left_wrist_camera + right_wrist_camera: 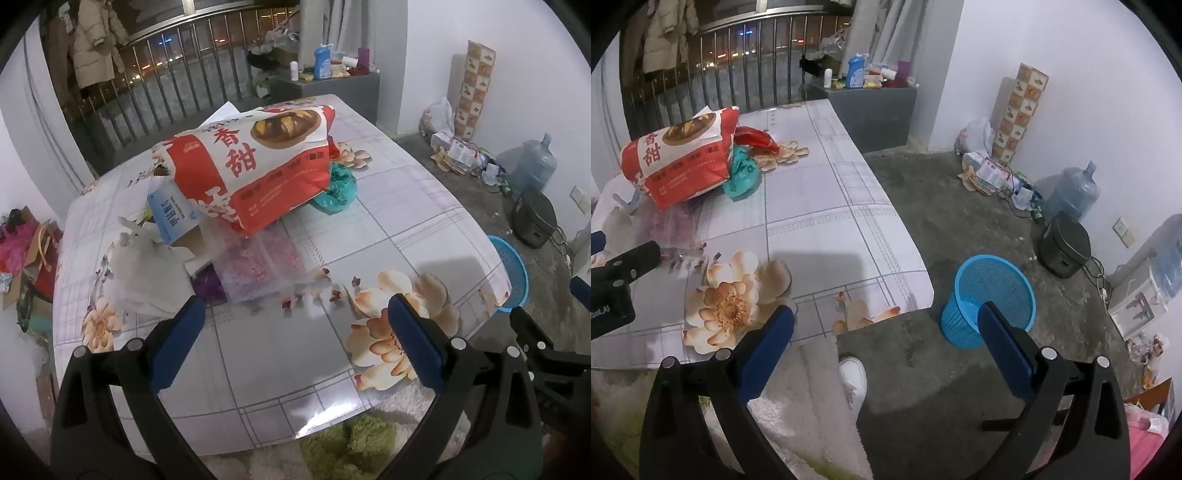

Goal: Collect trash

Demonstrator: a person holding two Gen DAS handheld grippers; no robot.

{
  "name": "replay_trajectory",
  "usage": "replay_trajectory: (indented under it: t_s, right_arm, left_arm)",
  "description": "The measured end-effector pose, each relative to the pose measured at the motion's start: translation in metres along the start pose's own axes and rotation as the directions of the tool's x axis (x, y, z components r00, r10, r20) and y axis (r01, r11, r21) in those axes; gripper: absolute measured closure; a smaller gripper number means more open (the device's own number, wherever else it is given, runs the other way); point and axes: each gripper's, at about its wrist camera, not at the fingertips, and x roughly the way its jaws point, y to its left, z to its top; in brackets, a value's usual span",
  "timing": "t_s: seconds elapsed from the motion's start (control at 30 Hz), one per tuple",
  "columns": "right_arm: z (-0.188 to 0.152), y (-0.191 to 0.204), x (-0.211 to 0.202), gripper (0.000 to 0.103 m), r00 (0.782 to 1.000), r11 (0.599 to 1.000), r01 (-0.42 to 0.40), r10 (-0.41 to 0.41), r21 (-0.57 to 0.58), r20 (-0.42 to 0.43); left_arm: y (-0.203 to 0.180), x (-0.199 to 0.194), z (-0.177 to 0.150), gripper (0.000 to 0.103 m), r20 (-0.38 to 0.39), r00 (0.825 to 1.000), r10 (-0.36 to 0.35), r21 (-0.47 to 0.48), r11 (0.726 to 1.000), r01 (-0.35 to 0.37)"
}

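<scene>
A heap of trash lies on the flowered table (303, 354): a big red and white paper bag (251, 173), a teal plastic bag (338, 190), a white plastic bag (147, 273), a clear wrapper (258, 266), a blue and white carton (171, 212) and small crumbs (314, 295). My left gripper (295, 306) hovers open above the table's near part, short of the heap, nothing between its fingers. My right gripper (886, 314) is open over the table's right corner and the floor, also empty. The blue mesh waste basket (988, 299) stands on the floor right of the table (827, 229).
A person's white shoe (853, 380) rests on a pale shaggy rug (798, 413) under the table edge. A black round appliance (1063, 247), a water jug (1073, 192), cables and loose litter (990, 177) line the right wall. A grey cabinet (875, 110) with bottles stands behind.
</scene>
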Motion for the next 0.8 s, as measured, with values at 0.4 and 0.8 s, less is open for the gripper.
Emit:
replay_trajectory:
  t_s: [0.4, 0.8]
  right_arm:
    - [0.002, 0.001, 0.000, 0.006, 1.000, 1.000, 0.000, 0.000, 0.000, 0.002]
    - [0.006, -0.002, -0.002, 0.006, 1.000, 1.000, -0.003, 0.003, 0.004, 0.007]
  left_arm:
    - [0.002, 0.002, 0.008, 0.008, 0.006, 1.000, -0.007, -0.012, 1.000, 0.008]
    - [0.006, 0.007, 0.006, 0.008, -0.004, 1.000, -0.004, -0.019, 1.000, 0.004]
